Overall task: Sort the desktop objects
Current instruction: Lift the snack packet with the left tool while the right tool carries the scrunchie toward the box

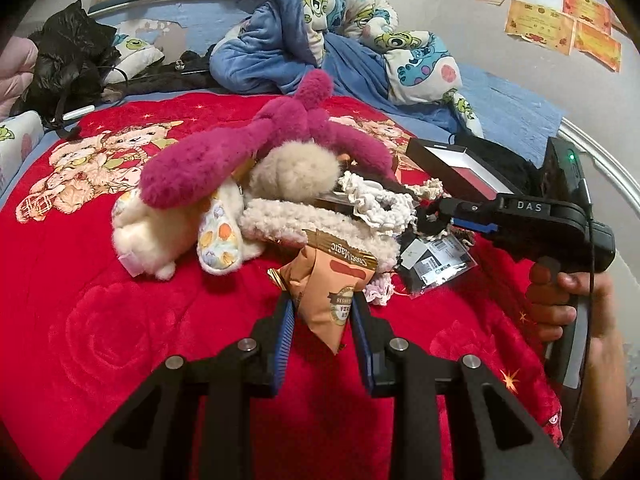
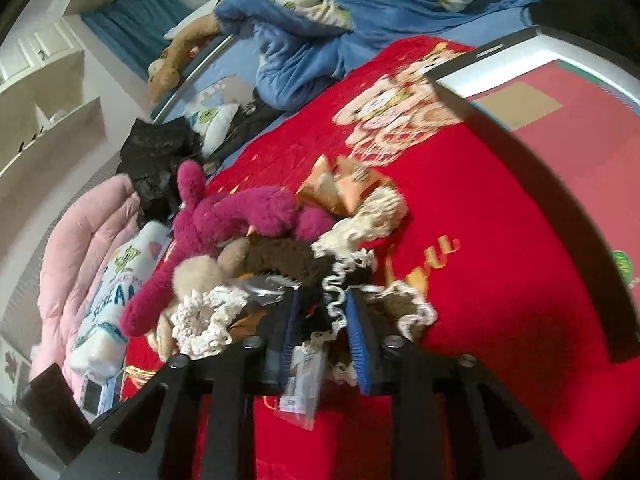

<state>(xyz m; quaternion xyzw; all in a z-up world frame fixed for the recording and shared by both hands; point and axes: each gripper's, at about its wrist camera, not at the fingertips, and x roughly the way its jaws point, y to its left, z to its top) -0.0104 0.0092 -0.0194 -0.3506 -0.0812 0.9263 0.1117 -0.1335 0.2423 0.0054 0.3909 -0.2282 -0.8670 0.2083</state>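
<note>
Snack packet in tan foil with a brown printed label (image 1: pixel 328 292) sits squarely between the blue-padded jaws of the left gripper (image 1: pixel 324 312), which are clamped on its lower half, so the packet stands lifted above the red fleece blanket with cartoon bears (image 1: pixel 100 320). Just beyond it lies the heap: a cream woolly knit piece (image 1: pixel 280 220), a white plush toy with patterned feet (image 1: pixel 140 236), a beige pompom (image 1: pixel 296 172) and a magenta long-eared plush (image 1: pixel 224 160). To the right, a hand (image 1: pixel 560 300) holds the right gripper (image 1: pixel 430 216), its tips at a black fuzzy hair tie (image 1: pixel 432 222) beside the white crocheted scrunchie (image 1: pixel 376 204); in its own view the jaws stand slightly apart with dark fabric and white lace trim (image 2: pixel 336 300) between them, though whether the pads press on it cannot be told. Farther back lie an open black box (image 1: pixel 460 168) and a crumpled blue cartoon-print quilt (image 1: pixel 320 32).
</note>
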